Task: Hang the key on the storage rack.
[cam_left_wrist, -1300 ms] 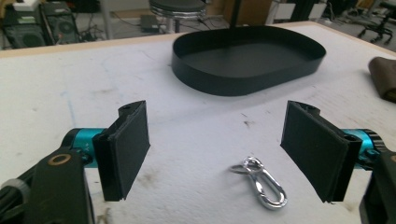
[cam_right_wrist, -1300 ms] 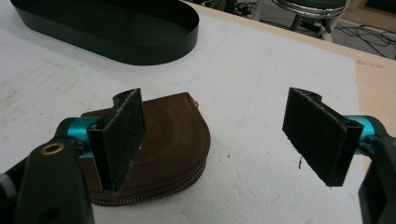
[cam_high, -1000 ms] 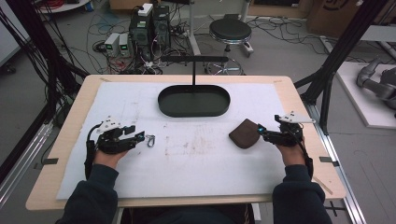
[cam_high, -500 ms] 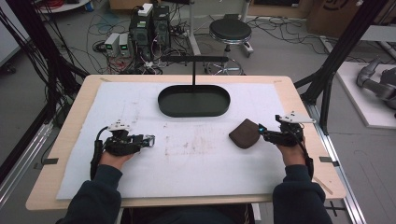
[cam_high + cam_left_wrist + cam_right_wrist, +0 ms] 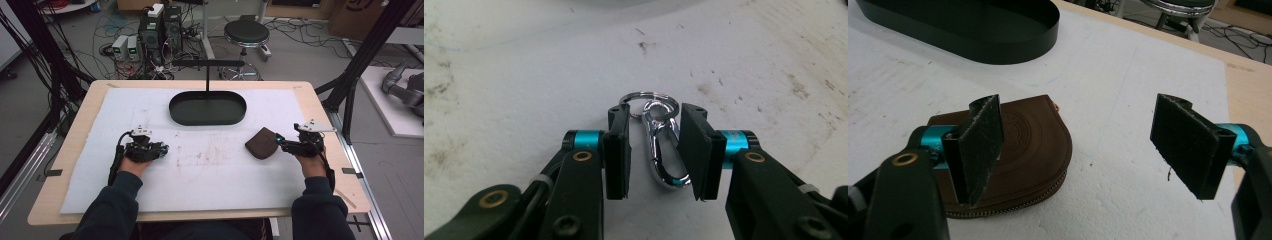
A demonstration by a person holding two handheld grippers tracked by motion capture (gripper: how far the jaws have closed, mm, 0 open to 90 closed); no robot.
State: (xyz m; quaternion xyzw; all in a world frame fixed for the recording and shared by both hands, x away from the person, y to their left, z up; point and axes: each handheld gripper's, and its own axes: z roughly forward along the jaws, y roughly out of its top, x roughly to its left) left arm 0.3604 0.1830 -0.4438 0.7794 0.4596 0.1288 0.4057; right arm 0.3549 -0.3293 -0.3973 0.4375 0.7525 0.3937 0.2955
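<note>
A silver carabiner clip (image 5: 663, 150) with a key ring (image 5: 644, 96) lies on the white mat. My left gripper (image 5: 655, 112) is open, with its jaws on either side of the clip; the right pad (image 5: 694, 150) is close against the clip and the left pad (image 5: 616, 150) stands a little off. In the high view the left gripper (image 5: 164, 148) is at the mat's left. A brown leather pouch (image 5: 1033, 145) lies flat by the left jaw of my right gripper (image 5: 1078, 107), which is wide open and holds nothing. In the high view the pouch (image 5: 261, 143) lies just left of the right gripper (image 5: 281, 143).
A black oval tray (image 5: 207, 119) sits at the back middle of the mat, with a black T-shaped stand (image 5: 207, 64) rising behind it. The white mat (image 5: 210, 170) covers a wooden table (image 5: 320, 115). Computers, cables and a stool stand on the floor beyond.
My left gripper has slid right along the mat and now has the clip between its jaws. The right gripper and the pouch have stayed put.
</note>
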